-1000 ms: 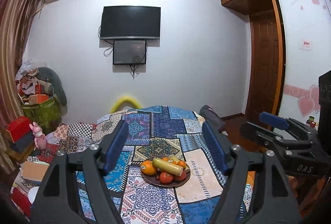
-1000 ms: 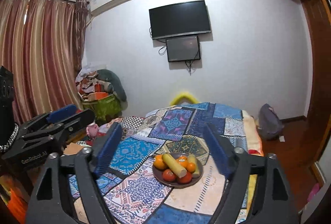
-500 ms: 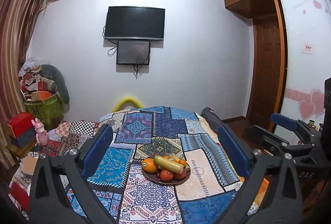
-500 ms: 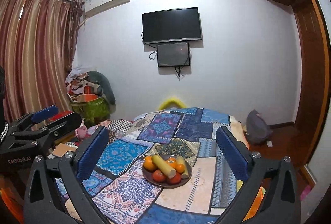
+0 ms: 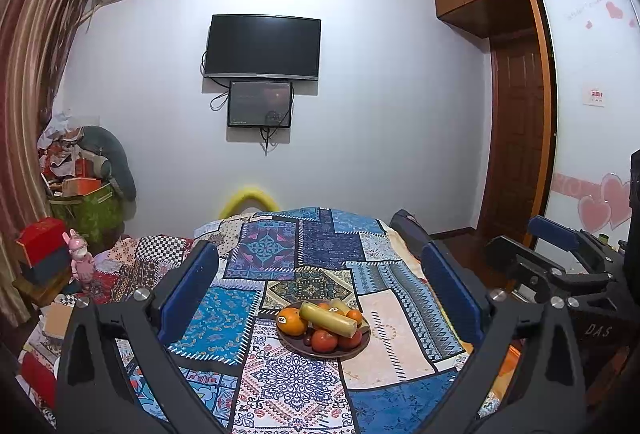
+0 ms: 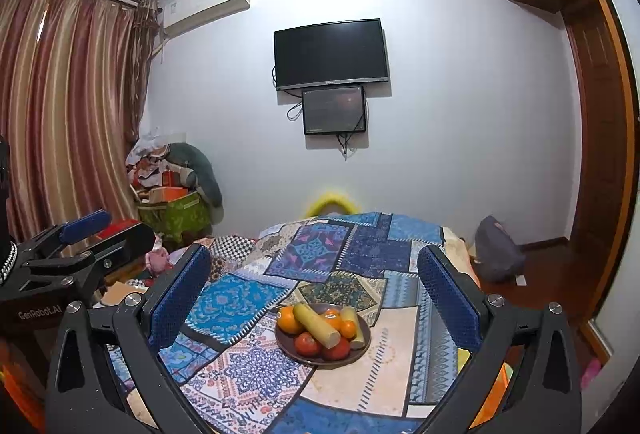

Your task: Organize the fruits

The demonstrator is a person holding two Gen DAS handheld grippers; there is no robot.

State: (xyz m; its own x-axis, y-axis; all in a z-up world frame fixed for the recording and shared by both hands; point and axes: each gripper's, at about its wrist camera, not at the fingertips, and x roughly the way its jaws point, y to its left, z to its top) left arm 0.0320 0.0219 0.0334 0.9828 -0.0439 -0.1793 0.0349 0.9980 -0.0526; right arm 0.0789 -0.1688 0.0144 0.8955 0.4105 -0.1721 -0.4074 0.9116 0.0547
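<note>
A dark brown plate point(image 5: 356, 351) point(image 6: 362, 326) stands on a patchwork tablecloth, heaped with fruit. On it lie a big orange point(image 5: 292, 321) point(image 6: 289, 320), a pale yellow-green stick point(image 5: 328, 318) point(image 6: 316, 325) across the top, red tomatoes point(image 5: 324, 340) point(image 6: 307, 344) at the front and small oranges behind. My left gripper point(image 5: 318, 284) is open, level, well short of the plate, nothing between its blue pads. My right gripper point(image 6: 314, 284) is also open and empty, at a like distance. Each gripper shows at the edge of the other's view.
The patchwork-covered table point(image 5: 280, 386) point(image 6: 248, 366) fills the foreground. A yellow chair back point(image 5: 250, 198) stands behind it. Boxes and a green bag point(image 5: 86, 209) are piled at the left under curtains. A grey bag point(image 6: 498, 254) lies on the floor by the wooden door.
Both grippers' jaws have spread wider than a second ago. The views have shifted slightly; plate and fruit lie as before.
</note>
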